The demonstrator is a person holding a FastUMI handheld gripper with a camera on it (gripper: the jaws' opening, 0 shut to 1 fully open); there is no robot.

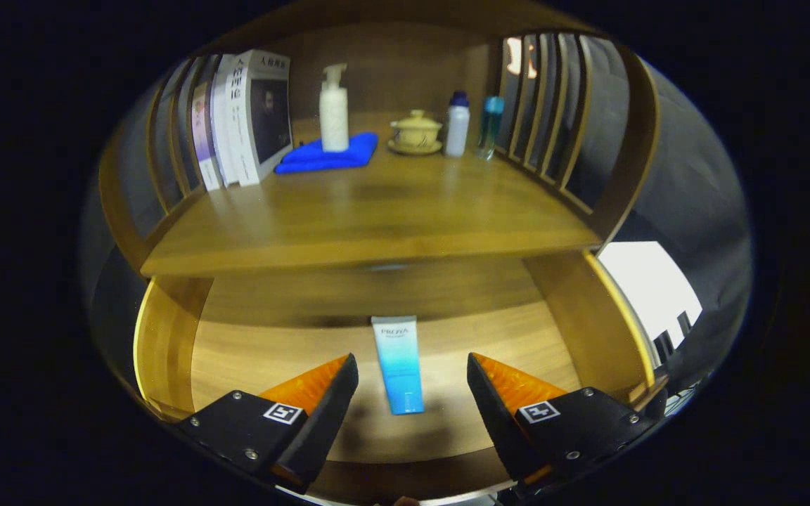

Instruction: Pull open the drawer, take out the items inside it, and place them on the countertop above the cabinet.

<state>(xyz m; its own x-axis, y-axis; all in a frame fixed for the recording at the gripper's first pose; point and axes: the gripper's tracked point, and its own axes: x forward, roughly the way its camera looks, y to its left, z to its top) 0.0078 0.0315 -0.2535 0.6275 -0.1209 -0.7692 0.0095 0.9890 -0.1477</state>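
- The drawer (166, 337) is pulled open below the worktop (377, 218).
- A tube (398, 364) is seen lying flat inside it.
- The gripper (412, 383) fingers are spread wide, the tube between them, untouched.

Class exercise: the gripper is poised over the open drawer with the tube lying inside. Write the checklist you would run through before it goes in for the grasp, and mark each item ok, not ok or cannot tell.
1. Drawer pulled open far enough to reach in: ok.
2. Tube in plain sight, lying flat on the drawer floor: ok.
3. Gripper open, jaws spread wider than the tube: ok.
4. Tube lined up between the jaws: ok, it lies centred in the gap.
5. Jaws touching the tube: not ok, they stand apart on either side of it.
6. Free space on the countertop ahead of the blue cloth and the bottles: ok.
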